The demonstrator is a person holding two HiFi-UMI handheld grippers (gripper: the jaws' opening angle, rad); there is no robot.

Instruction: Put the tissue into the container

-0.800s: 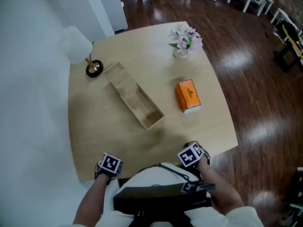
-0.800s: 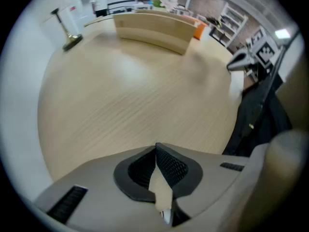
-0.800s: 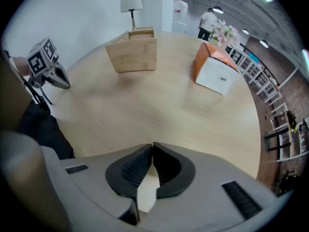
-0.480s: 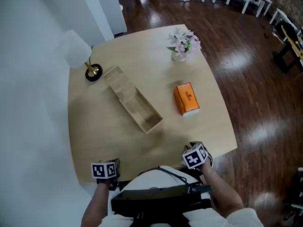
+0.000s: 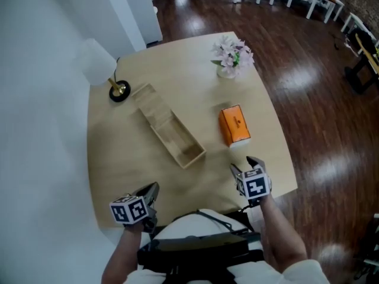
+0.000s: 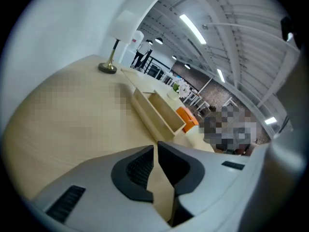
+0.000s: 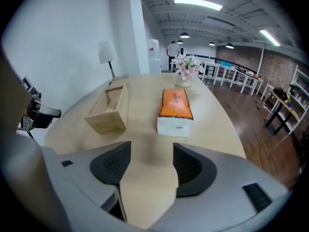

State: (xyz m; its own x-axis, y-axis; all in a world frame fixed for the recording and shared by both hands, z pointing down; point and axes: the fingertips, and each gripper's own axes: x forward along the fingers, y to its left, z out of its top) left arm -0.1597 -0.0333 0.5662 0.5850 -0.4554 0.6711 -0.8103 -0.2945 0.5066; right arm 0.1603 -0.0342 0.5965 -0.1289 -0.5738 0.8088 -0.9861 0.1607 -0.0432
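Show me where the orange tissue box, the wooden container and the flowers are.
orange tissue box (image 5: 234, 123): head view, on its orange top.
wooden container (image 5: 172, 134): head view, on its bare inner floor.
flowers (image 5: 232, 50): head view, on the blossoms.

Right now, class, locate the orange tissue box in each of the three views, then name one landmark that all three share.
Head view: tissue box right of centre, to the right of the wooden container.
Left gripper view: tissue box small, right of centre, partly hidden behind the container's near end.
Right gripper view: tissue box large, at centre.
Shared landmark: the wooden container, left of the box in every view.
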